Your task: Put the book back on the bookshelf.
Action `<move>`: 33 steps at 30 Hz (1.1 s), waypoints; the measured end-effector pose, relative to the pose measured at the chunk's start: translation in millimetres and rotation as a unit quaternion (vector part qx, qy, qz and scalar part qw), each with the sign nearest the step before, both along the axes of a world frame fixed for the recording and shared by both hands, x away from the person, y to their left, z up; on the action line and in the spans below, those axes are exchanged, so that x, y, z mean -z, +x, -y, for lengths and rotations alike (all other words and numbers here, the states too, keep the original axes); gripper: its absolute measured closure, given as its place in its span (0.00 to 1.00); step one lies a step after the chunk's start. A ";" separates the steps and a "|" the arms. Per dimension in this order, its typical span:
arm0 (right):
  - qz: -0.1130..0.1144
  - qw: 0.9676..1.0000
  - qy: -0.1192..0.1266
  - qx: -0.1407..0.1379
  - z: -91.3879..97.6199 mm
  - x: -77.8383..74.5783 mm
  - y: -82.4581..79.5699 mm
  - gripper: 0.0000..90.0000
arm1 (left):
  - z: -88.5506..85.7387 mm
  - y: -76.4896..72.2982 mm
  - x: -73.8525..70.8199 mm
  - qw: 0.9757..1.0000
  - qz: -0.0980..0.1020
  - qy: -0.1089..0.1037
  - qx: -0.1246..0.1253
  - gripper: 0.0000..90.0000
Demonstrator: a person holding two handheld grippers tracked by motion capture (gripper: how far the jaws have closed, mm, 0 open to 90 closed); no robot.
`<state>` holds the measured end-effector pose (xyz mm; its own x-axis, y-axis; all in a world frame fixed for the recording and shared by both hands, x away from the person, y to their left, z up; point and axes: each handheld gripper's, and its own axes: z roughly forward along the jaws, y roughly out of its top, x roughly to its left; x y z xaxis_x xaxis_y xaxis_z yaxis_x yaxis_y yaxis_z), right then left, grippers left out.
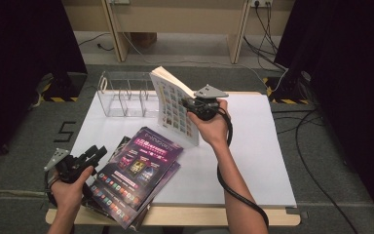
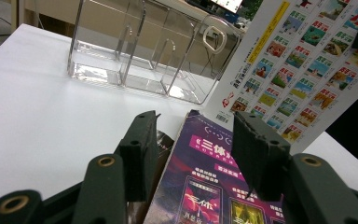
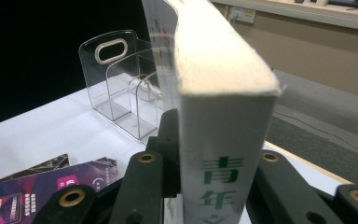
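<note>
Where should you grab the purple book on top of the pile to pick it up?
Best by the edge nearest the clear rack, I think. The purple book lies flat on the pile, so one jaw has to slide under it, and that far corner sticks out past the books below. The left tool already sits low with its jaws open around that corner, so come in level from the person's side.

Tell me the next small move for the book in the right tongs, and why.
Probably carry the thick book, clamped by its spine in the right tongs, toward the clear file rack behind it: the book is lifted off the table and the rack's slots look empty.
</note>
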<state>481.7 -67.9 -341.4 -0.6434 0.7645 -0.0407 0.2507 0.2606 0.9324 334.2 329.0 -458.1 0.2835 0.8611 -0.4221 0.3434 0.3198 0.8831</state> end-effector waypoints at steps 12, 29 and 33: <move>-0.036 0.998 0.057 0.000 -10.7 -8.4 1.3 0.83 | -0.7 0.4 0.2 1.000 -0.002 0.001 0.000 0.55; -0.024 0.994 0.104 -0.039 -49.2 -33.7 -7.4 0.83 | -3.9 0.0 0.5 1.000 -0.001 0.001 -0.005 0.55; -0.021 0.993 0.110 -0.050 -58.3 -42.1 -3.7 0.83 | -4.0 -0.1 0.4 1.000 0.001 0.000 -0.004 0.55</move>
<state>478.0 -9.7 -299.3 -0.7135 0.6848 0.1484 0.2744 0.0782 0.9584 334.1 333.0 -458.5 0.2780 0.8634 -0.4211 0.3390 0.3220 0.8840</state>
